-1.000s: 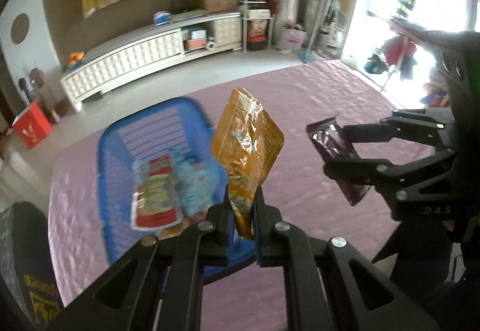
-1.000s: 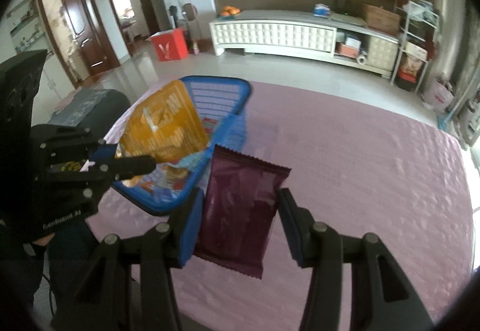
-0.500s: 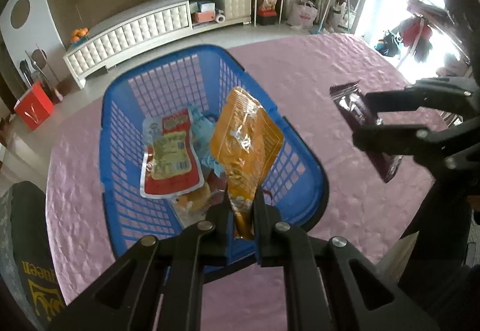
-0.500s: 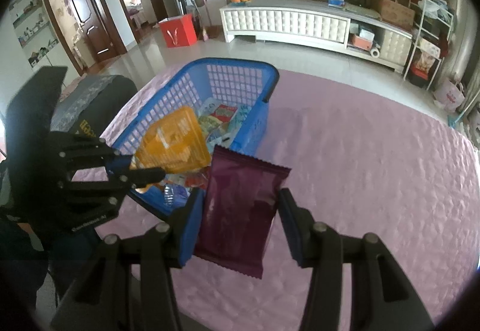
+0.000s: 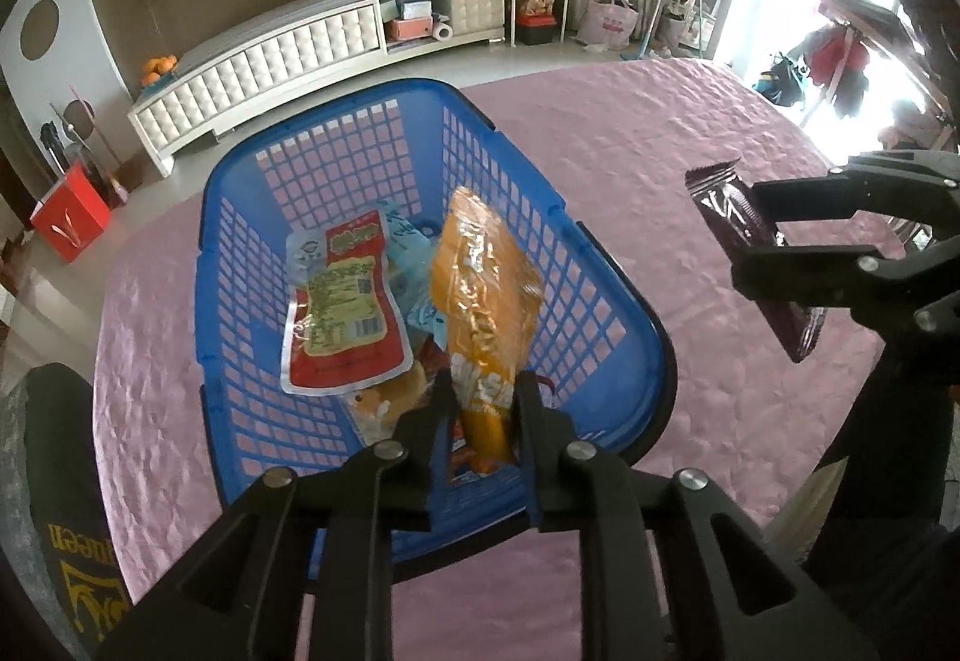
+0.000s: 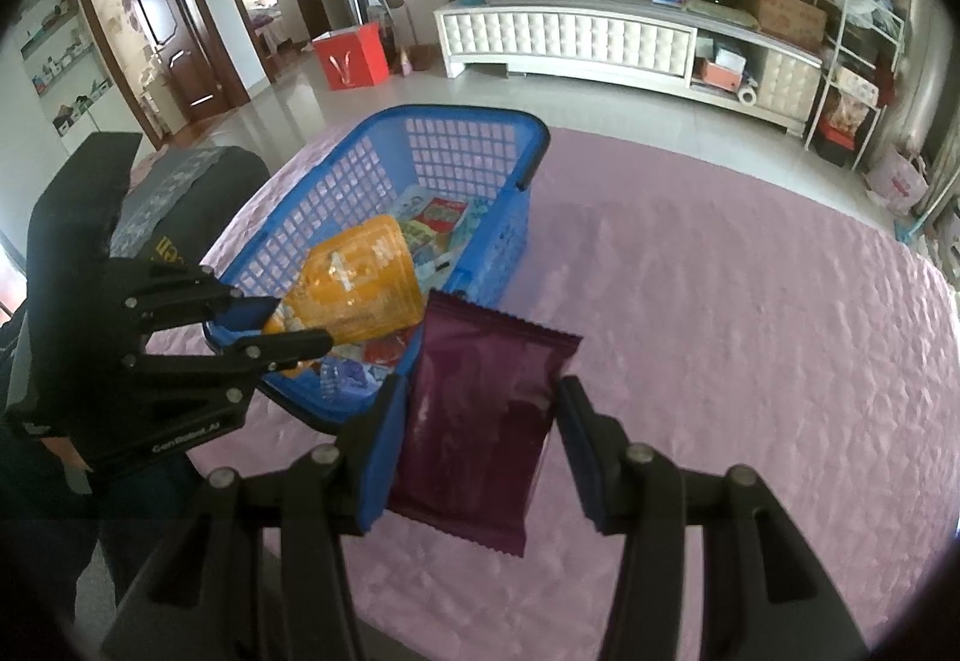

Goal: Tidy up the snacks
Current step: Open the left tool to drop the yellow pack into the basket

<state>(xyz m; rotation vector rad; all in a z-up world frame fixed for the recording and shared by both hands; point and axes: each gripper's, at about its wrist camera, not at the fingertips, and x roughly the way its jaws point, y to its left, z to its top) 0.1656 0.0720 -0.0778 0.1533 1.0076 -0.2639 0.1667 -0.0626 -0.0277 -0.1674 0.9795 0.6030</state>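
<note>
The left gripper (image 5: 485,409) hangs over the near end of the blue basket (image 5: 612,295), its jaws opening around the lower end of the orange snack pouch (image 5: 483,295), which is between them and leans up over the packets already inside. Under it lie a red-and-white sachet (image 5: 345,313) and pale blue wrappers (image 5: 402,241). The risk here, as I judge it, is in the release: the pouch stands tall and tilted toward the basket's right wall, so it could tip as the jaws part, catch on the rim and slide out onto the pink tablecloth (image 5: 630,145). It may also cling to one pad and get dragged out if the gripper lifts too soon.

Further right, the right gripper (image 6: 477,427) clamps the maroon snack packet (image 6: 480,409) across its width at a middling spread, above the tablecloth just beside the basket. The two grippers sit near each other, so moving the packet in early could cause a collision, and the glossy film could slip in that edge-on grip.
</note>
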